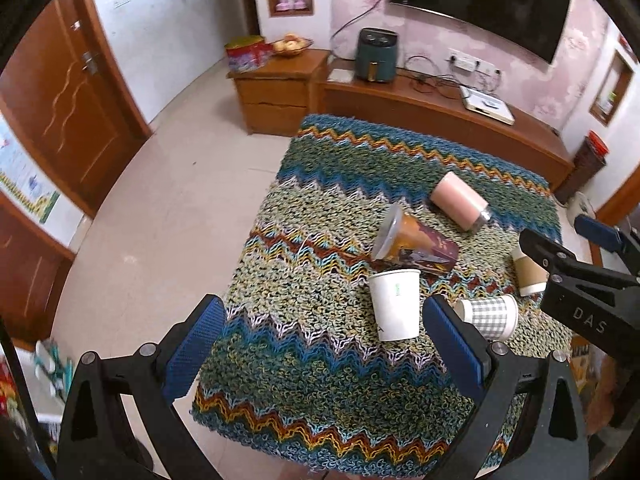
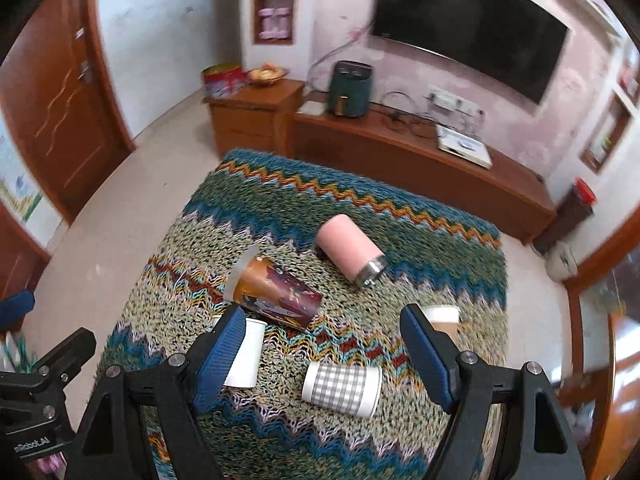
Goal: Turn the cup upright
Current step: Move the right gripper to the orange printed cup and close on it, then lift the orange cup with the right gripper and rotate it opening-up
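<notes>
Several cups lie on a zigzag knitted cloth (image 1: 320, 392). A white paper cup (image 1: 395, 305) stands upright; the right wrist view shows it (image 2: 249, 354) behind the left finger. A grey checked paper cup (image 1: 489, 315) (image 2: 342, 387) lies on its side. A brown printed plastic cup with a clear lid (image 1: 414, 245) (image 2: 276, 291) lies on its side. A pink tumbler (image 1: 460, 201) (image 2: 350, 252) lies on its side. A brown sleeved paper cup (image 1: 529, 276) (image 2: 442, 320) stands at the right. My left gripper (image 1: 324, 354) is open and empty above the cloth's near left. My right gripper (image 2: 326, 354) is open and empty above the checked cup.
The cloth covers a low table on a tiled floor (image 1: 160, 220). A wooden TV bench (image 1: 440, 120) with an air fryer (image 1: 376, 54) stands behind it under a wall TV (image 1: 480, 0). A wooden door (image 1: 60, 100) is at the left.
</notes>
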`<state>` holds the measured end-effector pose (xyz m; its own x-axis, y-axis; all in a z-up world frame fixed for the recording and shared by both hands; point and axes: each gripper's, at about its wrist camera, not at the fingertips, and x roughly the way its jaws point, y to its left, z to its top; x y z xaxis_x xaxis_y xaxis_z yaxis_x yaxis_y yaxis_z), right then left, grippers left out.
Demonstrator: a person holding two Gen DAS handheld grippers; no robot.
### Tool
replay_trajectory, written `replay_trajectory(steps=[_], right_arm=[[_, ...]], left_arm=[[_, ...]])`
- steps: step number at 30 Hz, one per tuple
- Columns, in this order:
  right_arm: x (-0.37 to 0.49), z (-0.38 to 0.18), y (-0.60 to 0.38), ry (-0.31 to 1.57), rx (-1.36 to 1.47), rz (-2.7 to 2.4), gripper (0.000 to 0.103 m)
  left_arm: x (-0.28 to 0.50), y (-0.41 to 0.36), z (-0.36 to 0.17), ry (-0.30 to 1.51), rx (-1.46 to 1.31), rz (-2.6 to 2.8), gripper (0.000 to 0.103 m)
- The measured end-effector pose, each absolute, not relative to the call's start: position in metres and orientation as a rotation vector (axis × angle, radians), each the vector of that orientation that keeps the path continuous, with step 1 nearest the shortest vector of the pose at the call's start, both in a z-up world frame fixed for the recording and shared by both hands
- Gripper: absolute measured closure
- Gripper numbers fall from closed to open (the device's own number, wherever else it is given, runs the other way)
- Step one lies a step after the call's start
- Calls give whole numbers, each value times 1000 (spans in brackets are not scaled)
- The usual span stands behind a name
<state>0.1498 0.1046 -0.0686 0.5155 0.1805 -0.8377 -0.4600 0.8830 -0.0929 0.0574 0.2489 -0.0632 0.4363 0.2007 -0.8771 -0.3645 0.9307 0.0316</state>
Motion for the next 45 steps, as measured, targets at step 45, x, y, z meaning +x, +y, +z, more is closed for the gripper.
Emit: replay_trajectory(steps=[45], right_arm=[[232, -235, 231, 1151, -942, 940, 23]], left_arm=[[59, 251, -153, 1216, -306, 590, 3]])
